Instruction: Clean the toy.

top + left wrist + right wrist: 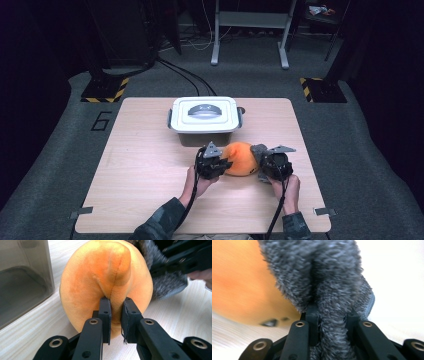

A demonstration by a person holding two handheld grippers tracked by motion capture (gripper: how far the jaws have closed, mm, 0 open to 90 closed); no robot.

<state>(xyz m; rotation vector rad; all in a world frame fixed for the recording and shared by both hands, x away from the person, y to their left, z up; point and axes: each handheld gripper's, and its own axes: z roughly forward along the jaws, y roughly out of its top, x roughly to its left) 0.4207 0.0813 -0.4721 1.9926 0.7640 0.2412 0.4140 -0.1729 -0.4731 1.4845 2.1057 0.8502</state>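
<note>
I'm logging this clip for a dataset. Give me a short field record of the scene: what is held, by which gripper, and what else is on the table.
held thing: orange plush toy with a grey furry part
left gripper: shut on an orange fold
right gripper: shut on the grey fur
nearby: white lidded box, lid on
surface: wooden table

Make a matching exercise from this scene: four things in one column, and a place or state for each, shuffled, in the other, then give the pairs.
Things:
1. left gripper
2. right gripper
3. white lidded box
4. wooden table

Places or states:
A. pinches the grey fuzzy part of the toy
B. stands behind the plush toy, lid on
C. pinches a fold of the orange plush
D. carries the box and the toy

Pairs: 1-C, 2-A, 3-B, 4-D
</note>
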